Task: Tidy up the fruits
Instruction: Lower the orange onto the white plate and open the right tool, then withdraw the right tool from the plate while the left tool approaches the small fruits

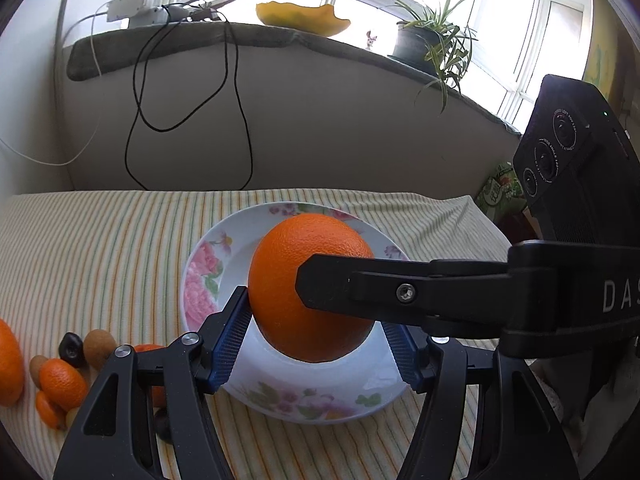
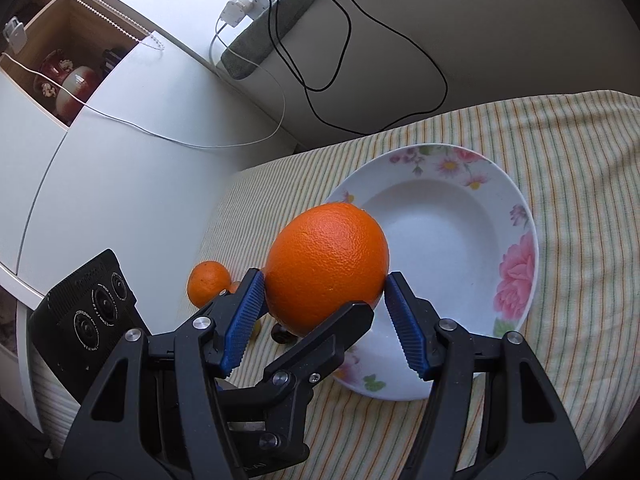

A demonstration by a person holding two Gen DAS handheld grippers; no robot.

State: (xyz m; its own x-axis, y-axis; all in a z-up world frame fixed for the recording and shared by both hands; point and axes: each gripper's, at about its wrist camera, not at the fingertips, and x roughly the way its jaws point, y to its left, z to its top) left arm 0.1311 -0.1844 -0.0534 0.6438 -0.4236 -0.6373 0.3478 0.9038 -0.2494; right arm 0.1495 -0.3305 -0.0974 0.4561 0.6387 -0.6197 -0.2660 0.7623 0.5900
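Observation:
A large orange (image 1: pixel 308 280) is held above a white floral plate (image 1: pixel 204 276) on the striped tablecloth. My left gripper (image 1: pixel 316 332) has its blue pads against the orange's sides. My right gripper (image 2: pixel 324 312) also has its blue pads touching the same orange (image 2: pixel 324 260), over the plate's left rim (image 2: pixel 516 248). A right gripper finger (image 1: pixel 340 284) crosses the front of the orange in the left wrist view. A left gripper finger (image 2: pixel 324 340) shows under the orange in the right wrist view.
A pile of small fruits (image 1: pixel 64 372), kumquats, brown ones and a dark one, lies left of the plate beside another orange (image 1: pixel 8 360). A second orange (image 2: pixel 208 280) shows behind my left gripper. Cables (image 1: pixel 188 92) hang from the windowsill. A white cabinet (image 2: pixel 100 180) stands at left.

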